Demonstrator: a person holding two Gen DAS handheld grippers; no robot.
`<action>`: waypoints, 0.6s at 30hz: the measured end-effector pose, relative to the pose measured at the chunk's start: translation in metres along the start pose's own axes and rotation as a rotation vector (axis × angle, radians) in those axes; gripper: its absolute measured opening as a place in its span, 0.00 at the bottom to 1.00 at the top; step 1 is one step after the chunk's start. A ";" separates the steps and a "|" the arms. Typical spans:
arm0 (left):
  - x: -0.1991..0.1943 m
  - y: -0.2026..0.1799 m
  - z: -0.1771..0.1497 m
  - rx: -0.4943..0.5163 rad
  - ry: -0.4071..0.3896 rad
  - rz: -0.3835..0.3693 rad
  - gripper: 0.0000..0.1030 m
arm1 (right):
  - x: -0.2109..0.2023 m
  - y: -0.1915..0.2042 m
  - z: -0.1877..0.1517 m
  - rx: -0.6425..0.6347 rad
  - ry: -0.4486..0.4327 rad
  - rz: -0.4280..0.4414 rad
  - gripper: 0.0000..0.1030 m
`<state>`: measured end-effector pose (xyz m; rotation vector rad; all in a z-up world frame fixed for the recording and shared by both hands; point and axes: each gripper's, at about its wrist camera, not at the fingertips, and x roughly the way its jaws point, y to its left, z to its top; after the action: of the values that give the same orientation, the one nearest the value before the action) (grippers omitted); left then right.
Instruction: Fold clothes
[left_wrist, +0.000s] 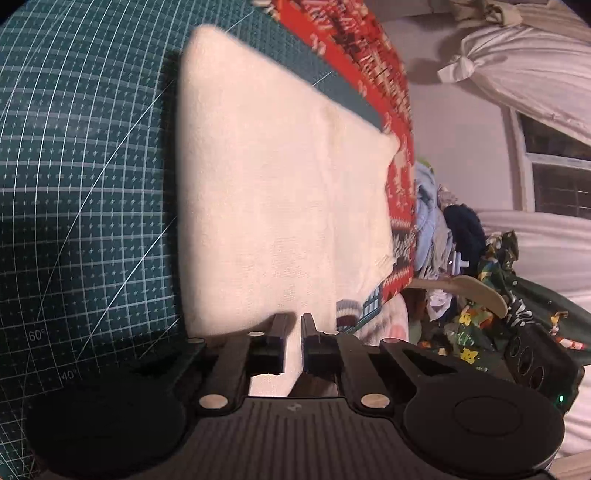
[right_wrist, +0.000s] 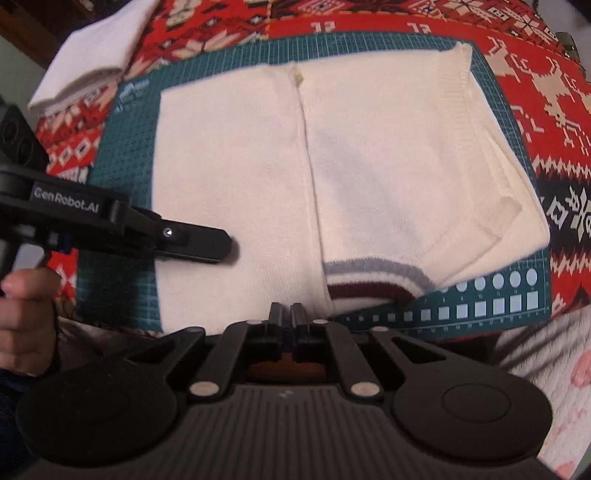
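I press my left gripper (right_wrist: 221, 245), fingers together, on the cream sweater (right_wrist: 369, 166) to pin it; right gripper (right_wrist: 286, 314) nearly closed, empty.

Matte blk left gripper (right_wrist: 221, 245), white "GenRobot.AI" txt, silver pivot pins

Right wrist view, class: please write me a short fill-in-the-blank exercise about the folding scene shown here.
1. The cream sweater lies on a green ______ mat.
2. The sweater's cuff has one grey stripe and one ______ stripe.
3. The left gripper rests on the ______.
4. The folded white cloth lies on a red patterned ______.

Missing words: cutting; maroon; sweater; blanket
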<state>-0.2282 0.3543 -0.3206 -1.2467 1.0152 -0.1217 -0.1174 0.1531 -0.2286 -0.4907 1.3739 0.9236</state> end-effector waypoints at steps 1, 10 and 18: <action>-0.003 -0.001 0.000 0.011 -0.020 -0.009 0.08 | 0.000 0.006 -0.001 -0.003 -0.028 0.010 0.06; -0.010 0.009 0.016 -0.002 -0.087 -0.010 0.08 | 0.015 0.012 0.028 -0.008 -0.096 0.043 0.03; -0.010 0.014 0.020 -0.010 -0.081 -0.073 0.07 | 0.009 -0.019 0.007 0.047 -0.021 0.017 0.00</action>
<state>-0.2262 0.3800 -0.3269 -1.2885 0.9016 -0.1215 -0.0986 0.1500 -0.2401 -0.4327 1.3793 0.9060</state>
